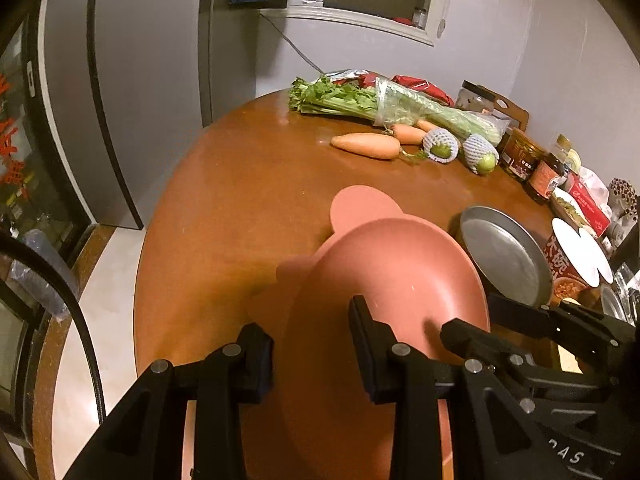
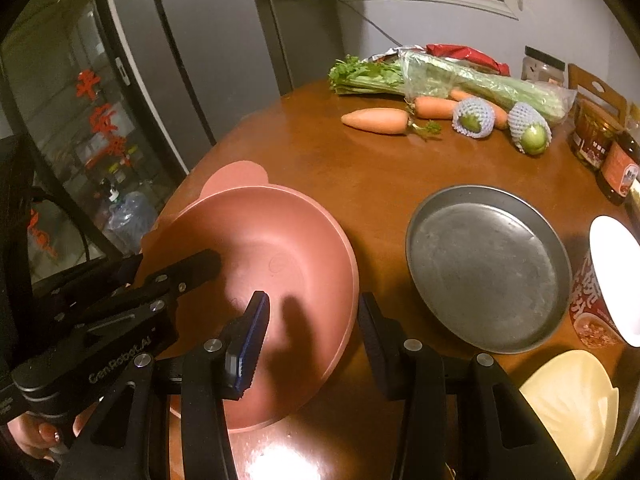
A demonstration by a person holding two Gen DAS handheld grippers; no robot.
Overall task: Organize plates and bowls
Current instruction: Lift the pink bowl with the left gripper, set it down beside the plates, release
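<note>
A pink bowl with round ears [image 1: 400,280] [image 2: 280,264] sits on the round brown table [image 1: 248,184] [image 2: 360,168]. My left gripper [image 1: 312,344] straddles its near-left rim, one finger inside, one outside, with a gap to the rim. It also shows in the right wrist view [image 2: 192,272]. My right gripper [image 2: 314,328] is open over the bowl's right rim, left finger inside the bowl, right finger outside. It shows in the left wrist view [image 1: 480,320]. A grey metal plate [image 2: 488,268] [image 1: 504,256] lies right of the bowl.
Celery [image 2: 440,76], carrots [image 2: 376,120] and netted green fruits [image 2: 472,120] lie at the table's far side. Jars [image 2: 600,140] and an instant-noodle cup [image 2: 600,280] stand at the right. A cream plate [image 2: 572,412] lies near right. A fridge [image 2: 200,60] stands beyond the left edge.
</note>
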